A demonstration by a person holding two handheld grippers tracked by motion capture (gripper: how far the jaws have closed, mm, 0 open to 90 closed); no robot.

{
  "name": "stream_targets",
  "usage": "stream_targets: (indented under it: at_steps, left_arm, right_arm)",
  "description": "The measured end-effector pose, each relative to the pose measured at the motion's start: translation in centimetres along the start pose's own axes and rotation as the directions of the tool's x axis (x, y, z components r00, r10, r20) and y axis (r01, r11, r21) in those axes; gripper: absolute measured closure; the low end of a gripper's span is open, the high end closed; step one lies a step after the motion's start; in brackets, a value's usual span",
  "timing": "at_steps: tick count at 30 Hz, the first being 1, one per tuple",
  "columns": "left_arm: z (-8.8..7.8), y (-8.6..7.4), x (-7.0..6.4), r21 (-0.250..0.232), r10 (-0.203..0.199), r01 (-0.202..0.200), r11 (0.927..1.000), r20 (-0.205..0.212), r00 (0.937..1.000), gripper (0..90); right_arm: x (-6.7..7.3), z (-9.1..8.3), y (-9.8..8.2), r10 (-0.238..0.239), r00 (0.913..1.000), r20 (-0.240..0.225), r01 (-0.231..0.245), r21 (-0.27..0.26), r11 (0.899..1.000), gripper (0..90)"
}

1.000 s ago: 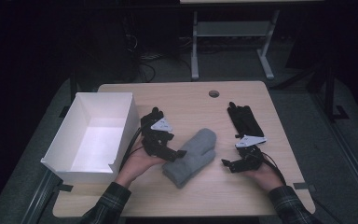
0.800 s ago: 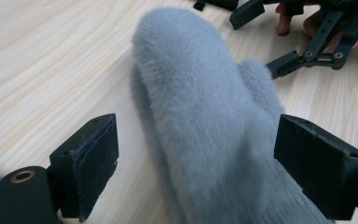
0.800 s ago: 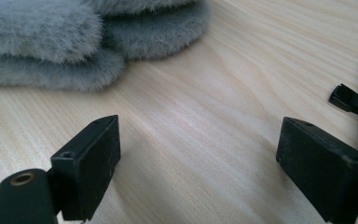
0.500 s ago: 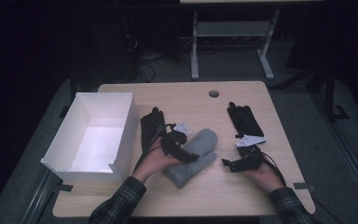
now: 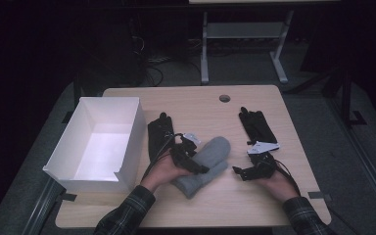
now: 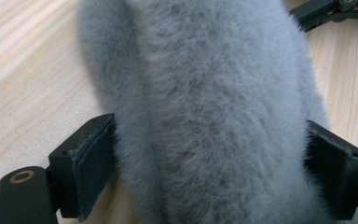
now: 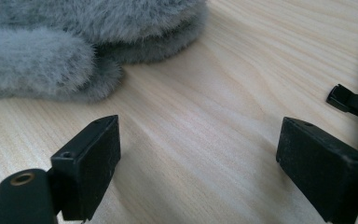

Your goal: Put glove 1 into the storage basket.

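Note:
A grey fuzzy mitten [image 5: 210,161] lies on the wooden table [image 5: 196,103], near its middle. My left gripper [image 5: 192,159] is down over the mitten's left side. In the left gripper view the mitten [image 6: 205,70] sits between the jaws of that gripper [image 6: 209,158], which stand wide apart with their pads against the fur on either side. My right gripper [image 5: 247,171] rests on the table just right of the mitten. It is open [image 7: 200,154], with bare wood between its jaws and the mitten [image 7: 51,56] ahead to its left.
A white open box [image 5: 98,142] stands at the table's left. One black glove [image 5: 157,134] lies between the box and the mitten, another black glove [image 5: 257,125] lies at the right. A round hole [image 5: 224,98] is near the far edge.
My left gripper has moved right, from beside the left black glove onto the grey mitten, and its jaws now straddle it. The right gripper has barely moved.

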State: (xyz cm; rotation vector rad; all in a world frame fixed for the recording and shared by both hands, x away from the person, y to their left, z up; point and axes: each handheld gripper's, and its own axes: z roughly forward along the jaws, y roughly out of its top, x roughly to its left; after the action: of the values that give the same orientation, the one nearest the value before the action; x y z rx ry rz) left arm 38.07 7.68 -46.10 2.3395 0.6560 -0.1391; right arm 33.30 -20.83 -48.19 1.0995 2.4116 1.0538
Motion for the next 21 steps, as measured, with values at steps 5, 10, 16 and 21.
stream_targets:
  at_steps: [5,10,16,21]
  left_arm:
    - [0.04,0.01,-0.02,-0.006,0.018,-0.018,0.9998,0.061,0.9980,28.8]
    - [0.01,-0.01,0.10,-0.002,0.002,-0.002,1.0000,0.101,0.9949,41.5]
    - [-0.19,0.01,0.31,0.002,-0.016,0.016,0.9999,0.152,0.9883,60.8]
    - [-0.46,0.13,0.14,0.007,-0.027,0.026,0.9996,0.139,0.9899,70.5]
  right_arm:
    - [0.00,0.00,0.00,0.000,1.0000,0.000,0.000,-0.001,1.000,13.5]
    - [0.01,0.00,0.00,0.001,1.0000,0.000,-0.001,0.000,1.000,13.5]
    - [0.01,0.01,0.00,0.001,1.0000,0.000,-0.001,-0.001,1.000,13.4]
    - [0.01,0.01,-0.01,0.002,1.0000,0.000,-0.002,-0.003,1.000,13.5]
